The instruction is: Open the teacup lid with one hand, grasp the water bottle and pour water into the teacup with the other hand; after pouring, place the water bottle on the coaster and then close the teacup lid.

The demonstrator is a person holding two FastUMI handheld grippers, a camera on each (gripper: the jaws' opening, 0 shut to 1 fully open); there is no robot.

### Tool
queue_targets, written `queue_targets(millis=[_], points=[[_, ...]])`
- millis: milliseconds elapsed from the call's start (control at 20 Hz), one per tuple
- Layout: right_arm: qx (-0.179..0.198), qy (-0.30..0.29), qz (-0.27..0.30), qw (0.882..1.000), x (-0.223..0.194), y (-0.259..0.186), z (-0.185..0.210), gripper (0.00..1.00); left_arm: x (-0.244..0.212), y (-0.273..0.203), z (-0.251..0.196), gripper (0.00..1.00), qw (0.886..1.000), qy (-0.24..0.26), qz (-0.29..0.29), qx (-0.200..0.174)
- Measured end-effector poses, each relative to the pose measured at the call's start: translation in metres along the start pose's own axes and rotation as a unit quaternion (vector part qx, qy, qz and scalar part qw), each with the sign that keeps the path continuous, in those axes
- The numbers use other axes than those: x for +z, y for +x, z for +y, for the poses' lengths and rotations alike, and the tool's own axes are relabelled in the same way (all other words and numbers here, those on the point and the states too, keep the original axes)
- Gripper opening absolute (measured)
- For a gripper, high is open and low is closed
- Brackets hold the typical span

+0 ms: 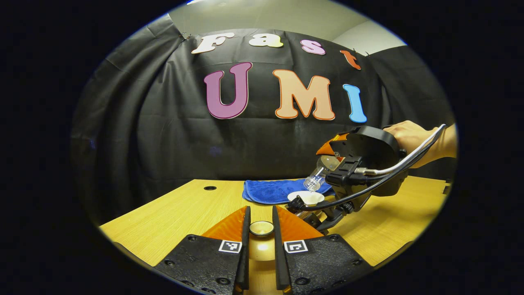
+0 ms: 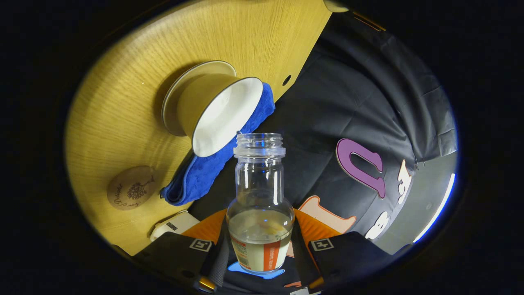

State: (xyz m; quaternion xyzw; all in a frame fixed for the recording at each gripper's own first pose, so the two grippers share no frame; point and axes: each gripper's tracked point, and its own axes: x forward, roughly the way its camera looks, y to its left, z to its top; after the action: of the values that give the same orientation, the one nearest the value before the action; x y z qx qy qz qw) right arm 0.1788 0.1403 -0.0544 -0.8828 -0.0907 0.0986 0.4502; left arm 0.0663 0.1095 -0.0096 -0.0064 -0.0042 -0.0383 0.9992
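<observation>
Right gripper view: the right gripper point(image 2: 260, 246) has both fingers clamped on the water bottle point(image 2: 260, 205), tipped so its open mouth sits by the teacup point(image 2: 217, 112) rim. Blue cloth point(image 2: 204, 172) lies beside the cup, a round coaster point(image 2: 132, 187) nearer on the desk point(image 2: 123, 102). Left gripper view: the left gripper point(image 1: 261, 246) has its fingers closed on the teacup lid point(image 1: 261, 228), held apart from the cup.
</observation>
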Motion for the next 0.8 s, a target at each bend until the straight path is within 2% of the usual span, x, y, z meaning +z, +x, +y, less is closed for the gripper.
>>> queue_targets(millis=[150,250,350,450,550,600,650,700,800], points=[[0.026,0.085,-0.006,0.996,0.003,-0.005,0.012,0.73,0.0,0.0,0.0,0.23,1.0,0.001,0.0,0.0],[0.043,0.161,-0.002,0.986,0.0,-0.007,0.019,0.73,0.0,0.0,0.001,0.23,1.0,0.001,0.0,0.001],[0.059,0.238,0.001,0.969,-0.002,-0.008,0.018,0.72,0.0,0.001,0.002,0.23,1.0,0.002,-0.001,0.008],[0.073,0.321,0.003,0.944,-0.004,-0.006,0.019,0.73,0.0,0.001,0.002,0.23,1.0,0.002,0.0,0.008],[0.077,0.402,0.01,0.912,-0.008,-0.003,0.018,0.72,0.0,0.001,0.002,0.23,1.0,0.002,0.0,0.009],[0.076,0.444,0.015,0.893,-0.012,-0.003,0.017,0.7,0.0,0.001,0.002,0.23,1.0,0.002,0.0,0.009],[0.075,0.491,0.019,0.868,-0.016,-0.003,0.015,0.7,0.0,0.001,0.003,0.23,1.0,0.002,-0.001,0.009],[0.075,0.541,0.022,0.837,-0.021,-0.004,0.013,0.7,0.0,0.001,0.003,0.23,1.0,0.002,-0.001,0.009],[0.065,0.638,0.032,0.766,-0.032,-0.002,0.012,0.71,0.001,0.0,0.003,0.23,1.0,0.002,-0.001,0.009]])
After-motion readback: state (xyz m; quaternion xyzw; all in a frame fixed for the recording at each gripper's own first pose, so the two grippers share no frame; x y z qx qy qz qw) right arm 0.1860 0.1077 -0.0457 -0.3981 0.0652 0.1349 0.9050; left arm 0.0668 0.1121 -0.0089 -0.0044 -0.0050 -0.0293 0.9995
